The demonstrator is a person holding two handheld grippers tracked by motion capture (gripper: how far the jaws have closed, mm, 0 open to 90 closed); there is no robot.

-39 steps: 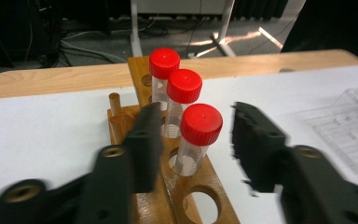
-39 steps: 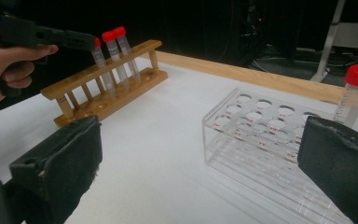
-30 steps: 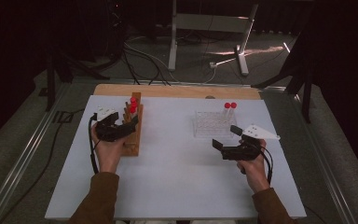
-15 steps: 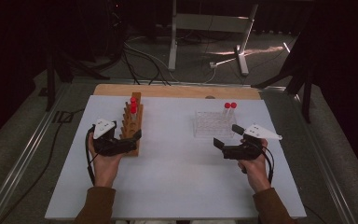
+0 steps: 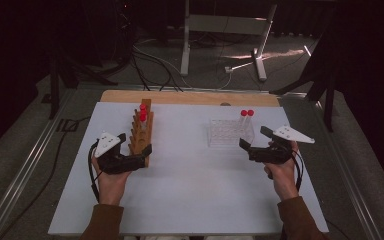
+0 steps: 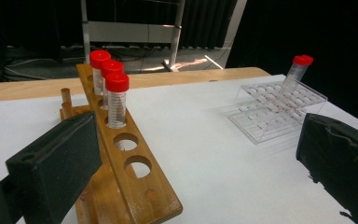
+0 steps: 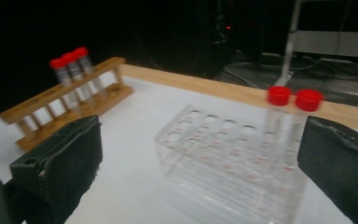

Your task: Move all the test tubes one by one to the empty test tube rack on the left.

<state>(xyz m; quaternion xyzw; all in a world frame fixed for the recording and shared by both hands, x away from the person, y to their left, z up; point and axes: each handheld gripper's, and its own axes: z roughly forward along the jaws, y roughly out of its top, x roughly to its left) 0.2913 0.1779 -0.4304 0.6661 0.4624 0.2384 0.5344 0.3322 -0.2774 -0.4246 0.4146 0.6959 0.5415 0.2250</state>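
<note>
The room is dark, with cables and metal stand legs on the floor behind a white table point(image 5: 190, 200).

At about nine o'clock on the table stands a wooden rack point(image 5: 142, 131). Three tubes with red caps point(image 6: 117, 100) stand upright in its far holes, and the near holes are bare. The left gripper point(image 5: 136, 156) sits just beside the near end of the rack. Its jaws have just been opening and now stand wide apart, with nothing between them.

At about two o'clock stands a clear plastic rack point(image 5: 230, 132). Two more red-capped tubes point(image 5: 247, 120) stand upright in its far right corner. The right gripper point(image 5: 247, 147) is near the front of this rack, not touching it. Its jaws are apart too, and nothing is in them. The right gripper view is blurry, so the tubes there may be empty, but I cannot tell.

The tubes look light, stiff and smooth. They could slip or tip if squeezed badly. The best place to hold one is probably on the clear body just under the red cap, then lift it straight up out of its hole.
</note>
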